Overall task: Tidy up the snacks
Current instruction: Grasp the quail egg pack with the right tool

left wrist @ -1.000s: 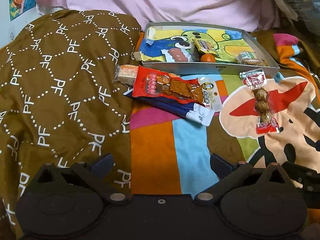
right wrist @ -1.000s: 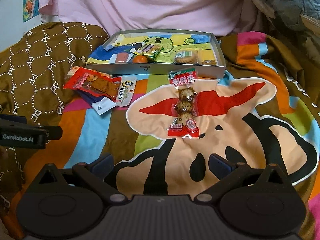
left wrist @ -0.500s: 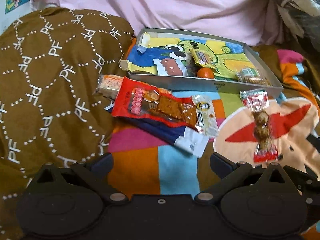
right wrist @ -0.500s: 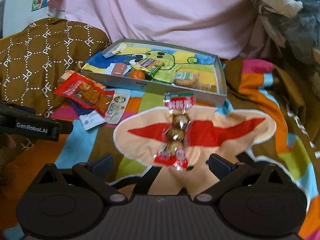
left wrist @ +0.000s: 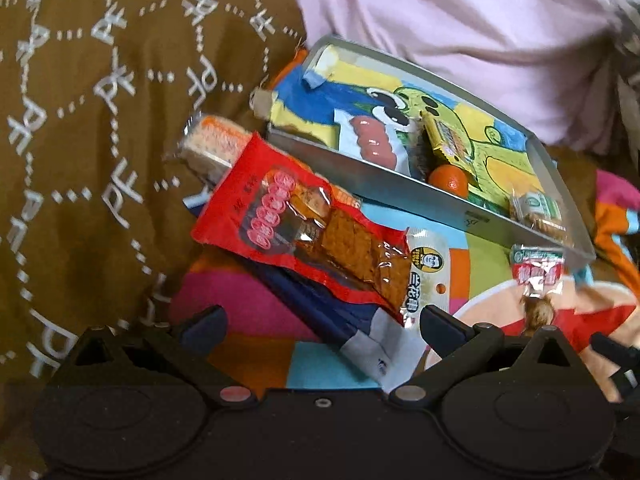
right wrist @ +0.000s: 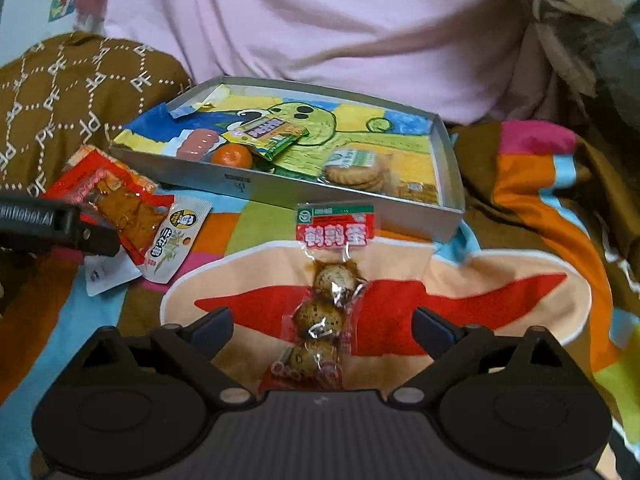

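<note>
A grey tray (left wrist: 400,192) (right wrist: 280,190) lined with a cartoon drawing holds several snacks: a small orange (right wrist: 232,156), a green packet (right wrist: 272,134) and biscuits (right wrist: 356,170). In front of it lie a red tofu packet (left wrist: 316,236) (right wrist: 132,208) on a dark blue packet (left wrist: 340,320), and a wafer bar (left wrist: 212,146). My left gripper (left wrist: 320,330) is open, with the packets' near end between its fingers. My right gripper (right wrist: 322,326) is open around a clear quail-egg packet (right wrist: 326,296).
Everything lies on a colourful cartoon blanket (right wrist: 500,280). A brown patterned cushion (left wrist: 100,120) rises at the left and pink fabric (right wrist: 320,20) hangs behind the tray. The left gripper's body (right wrist: 52,228) shows at the left of the right wrist view.
Both grippers have moved forward and lower. The red tofu packet now reaches between the left fingers, and the quail-egg packet lies between the right fingers. Both stay open.
</note>
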`<action>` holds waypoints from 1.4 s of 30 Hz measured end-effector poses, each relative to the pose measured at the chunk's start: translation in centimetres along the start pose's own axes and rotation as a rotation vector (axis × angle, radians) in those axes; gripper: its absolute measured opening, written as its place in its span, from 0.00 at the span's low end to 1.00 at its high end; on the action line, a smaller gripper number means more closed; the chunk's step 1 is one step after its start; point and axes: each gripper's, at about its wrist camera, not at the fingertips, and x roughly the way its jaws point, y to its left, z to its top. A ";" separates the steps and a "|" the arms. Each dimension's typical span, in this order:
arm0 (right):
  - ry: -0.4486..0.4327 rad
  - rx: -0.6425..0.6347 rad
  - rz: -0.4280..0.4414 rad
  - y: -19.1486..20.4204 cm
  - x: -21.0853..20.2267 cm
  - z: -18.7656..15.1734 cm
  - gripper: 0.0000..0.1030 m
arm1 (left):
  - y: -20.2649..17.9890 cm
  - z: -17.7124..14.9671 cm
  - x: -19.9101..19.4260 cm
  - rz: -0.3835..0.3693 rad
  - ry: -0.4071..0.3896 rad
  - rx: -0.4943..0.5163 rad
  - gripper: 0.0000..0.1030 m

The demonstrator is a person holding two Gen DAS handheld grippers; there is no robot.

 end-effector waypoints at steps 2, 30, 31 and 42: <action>0.010 0.020 -0.008 -0.1 0.6 0.1 0.88 | 0.0 -0.1 0.2 0.000 0.010 -0.013 0.95; 0.146 0.175 0.077 -0.2 2.8 -0.6 0.50 | 2.2 -1.0 -0.9 -0.024 0.142 -0.190 0.48; 0.147 0.176 0.087 -0.1 2.7 -0.7 0.48 | 2.6 -1.2 -1.2 -0.012 0.151 -0.206 0.47; 0.125 0.132 0.155 1.3 1.4 -0.3 0.46 | 2.5 -1.3 -2.5 0.144 0.088 -0.097 0.62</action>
